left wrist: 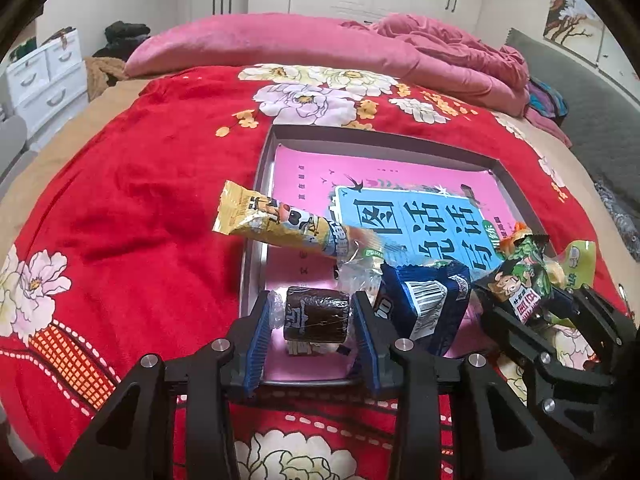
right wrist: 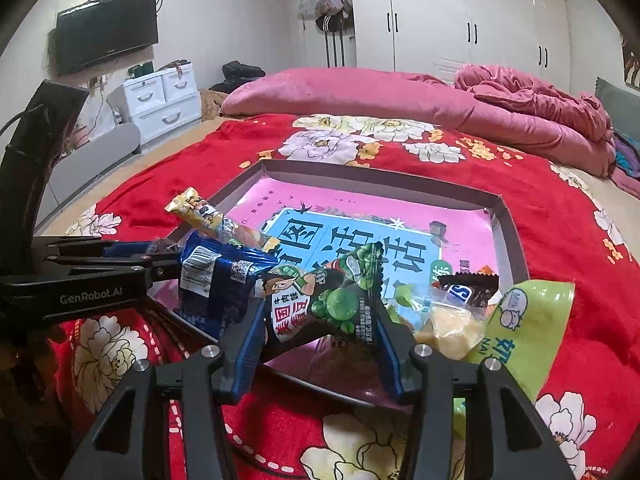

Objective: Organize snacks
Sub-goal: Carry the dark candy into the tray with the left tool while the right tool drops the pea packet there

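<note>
Left gripper point(left wrist: 314, 318) is clamped on a dark brown wrapped cake roll point(left wrist: 316, 314), blue pads pressing both ends, roll held crosswise just above the near end of the shallow grey tray point(left wrist: 256, 216). Tray sits on a red floral blanket point(left wrist: 132, 200) and is lined with a pink and blue book cover point(left wrist: 404, 216). Just ahead of the left gripper and to its right, a blue biscuit packet point(left wrist: 424, 300) stands in the tray; beyond that a long yellow snack stick point(left wrist: 276, 220) leans out over the tray's left rim. A crumpled clear wrapper point(left wrist: 360, 272) lies between stick and biscuit packet. Right gripper point(right wrist: 320, 320) has a black and green pea snack bag point(right wrist: 332, 296) between its pads, both pads touching the bag's sides, bag lifted over the tray's near edge. To the right of the right gripper: a pale yellow candy in clear wrap point(right wrist: 448, 328), a brown chocolate bar wrapper point(right wrist: 468, 288), and a light green milk candy bag point(right wrist: 528, 320), all at the tray's near right corner. Pink duvet point(right wrist: 400, 96) is far ahead.
</note>
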A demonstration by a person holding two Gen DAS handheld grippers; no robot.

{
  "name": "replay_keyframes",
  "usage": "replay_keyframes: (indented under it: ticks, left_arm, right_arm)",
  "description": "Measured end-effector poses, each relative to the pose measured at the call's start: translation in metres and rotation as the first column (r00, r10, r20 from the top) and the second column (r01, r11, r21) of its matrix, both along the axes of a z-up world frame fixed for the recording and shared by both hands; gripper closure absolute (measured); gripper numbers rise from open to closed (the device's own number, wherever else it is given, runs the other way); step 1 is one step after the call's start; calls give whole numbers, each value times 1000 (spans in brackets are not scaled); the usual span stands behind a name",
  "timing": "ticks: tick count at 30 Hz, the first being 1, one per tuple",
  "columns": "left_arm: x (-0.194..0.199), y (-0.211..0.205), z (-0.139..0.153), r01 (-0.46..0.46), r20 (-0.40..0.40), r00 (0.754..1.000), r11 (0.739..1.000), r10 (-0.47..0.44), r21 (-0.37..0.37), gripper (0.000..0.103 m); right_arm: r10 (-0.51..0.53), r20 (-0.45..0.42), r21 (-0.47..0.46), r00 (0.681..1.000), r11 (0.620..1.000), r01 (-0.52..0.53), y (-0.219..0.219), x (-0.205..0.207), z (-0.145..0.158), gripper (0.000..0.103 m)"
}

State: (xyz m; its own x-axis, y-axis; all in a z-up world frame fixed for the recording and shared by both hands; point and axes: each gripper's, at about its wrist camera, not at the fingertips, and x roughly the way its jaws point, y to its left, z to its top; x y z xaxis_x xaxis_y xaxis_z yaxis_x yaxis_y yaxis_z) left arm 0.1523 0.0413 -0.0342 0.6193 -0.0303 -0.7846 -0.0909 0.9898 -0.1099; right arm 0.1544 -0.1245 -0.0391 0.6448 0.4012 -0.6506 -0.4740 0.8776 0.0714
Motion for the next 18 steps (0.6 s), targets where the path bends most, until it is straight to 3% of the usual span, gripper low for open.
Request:
replay_keyframes:
  ticks: [12, 18]
  left_arm:
    - [-2, 4, -1, -17, -9, 1000, 1000, 17, -6, 54]
    - [-8, 1, 6, -6, 8, 1000, 1000, 6, -2, 41]
  right_arm:
    - [-3, 19, -14, 1000, 1000, 3, 0, -8, 4, 39]
    - [-8, 34, 0, 999, 1000, 8, -5, -13, 10, 37]
